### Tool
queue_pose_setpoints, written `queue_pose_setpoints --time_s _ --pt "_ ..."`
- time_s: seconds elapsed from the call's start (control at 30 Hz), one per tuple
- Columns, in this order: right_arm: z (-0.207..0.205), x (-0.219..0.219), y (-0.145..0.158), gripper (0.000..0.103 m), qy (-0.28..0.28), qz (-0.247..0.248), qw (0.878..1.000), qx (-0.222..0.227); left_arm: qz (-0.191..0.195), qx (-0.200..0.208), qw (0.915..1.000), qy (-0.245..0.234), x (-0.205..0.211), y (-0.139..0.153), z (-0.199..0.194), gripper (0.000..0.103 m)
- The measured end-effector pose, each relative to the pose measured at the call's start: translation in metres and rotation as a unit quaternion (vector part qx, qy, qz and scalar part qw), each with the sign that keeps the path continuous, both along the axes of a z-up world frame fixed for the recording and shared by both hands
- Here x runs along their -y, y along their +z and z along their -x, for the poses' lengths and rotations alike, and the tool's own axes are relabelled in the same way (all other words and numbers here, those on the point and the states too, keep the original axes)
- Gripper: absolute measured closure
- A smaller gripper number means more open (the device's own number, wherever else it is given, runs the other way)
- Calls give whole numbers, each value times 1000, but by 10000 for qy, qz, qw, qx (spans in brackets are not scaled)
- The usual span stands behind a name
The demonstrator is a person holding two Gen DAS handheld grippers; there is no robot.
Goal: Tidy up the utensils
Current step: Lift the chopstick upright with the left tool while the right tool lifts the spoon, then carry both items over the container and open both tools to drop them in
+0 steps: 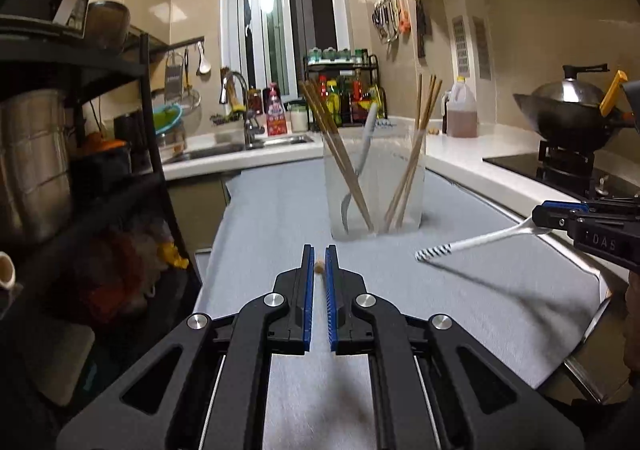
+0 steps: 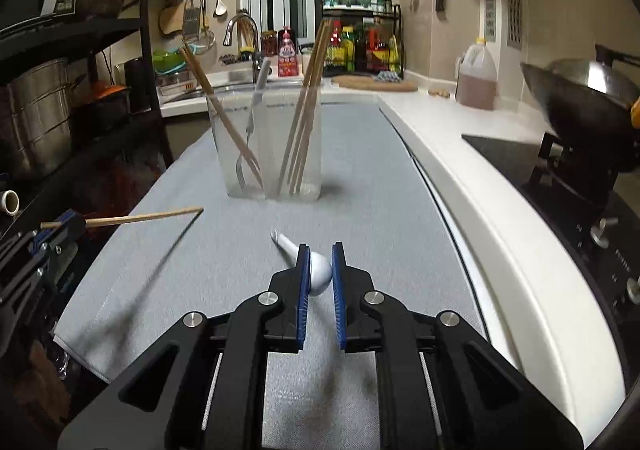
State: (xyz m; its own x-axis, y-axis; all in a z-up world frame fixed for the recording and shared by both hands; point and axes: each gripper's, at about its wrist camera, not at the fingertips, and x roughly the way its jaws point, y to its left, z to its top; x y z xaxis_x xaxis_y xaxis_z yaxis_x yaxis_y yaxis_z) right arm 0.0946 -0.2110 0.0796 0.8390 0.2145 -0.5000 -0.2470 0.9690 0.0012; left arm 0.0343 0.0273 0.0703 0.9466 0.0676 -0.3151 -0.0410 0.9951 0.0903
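We hold one utensil in each hand-held gripper, lifted clear of the grey cloth (image 2: 360, 178) on the surface so each can go into the clear holder (image 2: 266, 146), which already stands chopsticks and a fork upright. The left hand-held gripper (image 1: 319, 266) is clamped on a wooden chopstick (image 2: 144, 217). The right hand-held gripper (image 2: 320, 270) pinches the bowl of a white spoon (image 1: 480, 240), its handle pointing toward the holder.

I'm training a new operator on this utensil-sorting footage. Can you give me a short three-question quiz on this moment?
1. True or false: the left gripper is shut on a chopstick.
2. What does the right gripper hold?
3. In the clear container, which side holds the fork: A) left, B) right?

Key: 1 true; 2 the white spoon, gripped at its bowl; 3 A.
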Motion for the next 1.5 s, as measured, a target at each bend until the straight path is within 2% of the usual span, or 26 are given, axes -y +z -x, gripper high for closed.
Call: queue_pose_setpoints --time_s 0.27,0.47,0.63,1.07,1.33,1.5 --pt "-18 -9 34 91 125 -18 9996 252 117 171 9997 -106 -9 46 -29 97" --pt "-32 -15 58 91 189 69 9990 400 450 -41 9988 -204 -21 73 -56 97" --pt "-44 -18 71 91 273 66 9991 316 607 -214 9975 -283 -24 88 -70 97" --pt "-65 -28 90 91 432 283 9985 192 907 -517 9936 -431 -30 108 -90 97" --pt "-74 -29 91 91 455 307 9985 86 900 -622 9928 -480 -24 111 -97 97" --pt "-76 -29 104 91 508 295 9981 170 881 -716 9925 -458 -22 113 -103 97"
